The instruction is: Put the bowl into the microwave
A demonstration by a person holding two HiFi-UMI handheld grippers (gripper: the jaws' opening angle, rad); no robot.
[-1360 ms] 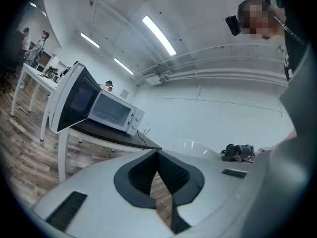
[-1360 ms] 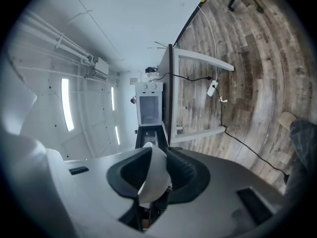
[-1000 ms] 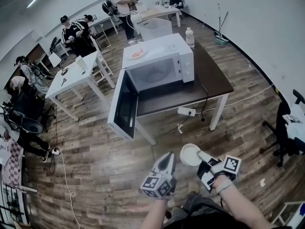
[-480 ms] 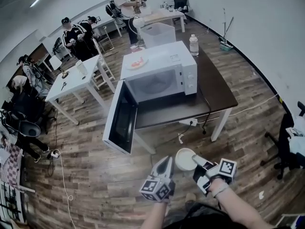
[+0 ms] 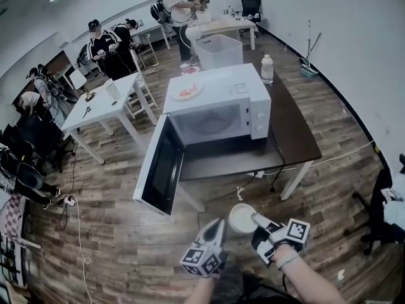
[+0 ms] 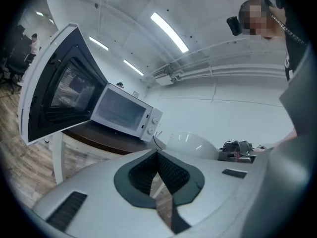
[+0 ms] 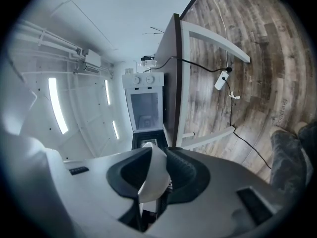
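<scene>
The white microwave (image 5: 218, 116) stands on a dark table (image 5: 294, 132) with its door (image 5: 158, 166) swung wide open to the left. Below it, over the wooden floor, my right gripper (image 5: 257, 220) is shut on the rim of a white bowl (image 5: 242, 218). In the right gripper view the bowl's rim (image 7: 153, 175) sits pinched between the pads, and the microwave (image 7: 145, 105) lies ahead. My left gripper (image 5: 217, 225) hangs just left of the bowl, shut and empty. The left gripper view shows the microwave (image 6: 124, 114), its door (image 6: 54, 88) and the bowl (image 6: 190, 143).
A plate with red food (image 5: 188, 92) lies on top of the microwave, and a bottle (image 5: 267, 68) stands behind it. A power strip (image 5: 259, 173) dangles under the table's front edge. A white table (image 5: 104, 103), a plastic bin (image 5: 218, 49) and several people stand beyond.
The microwave and its open door have drawn closer to me. Both grippers hold the same pose, and the bowl stays in the right one.
</scene>
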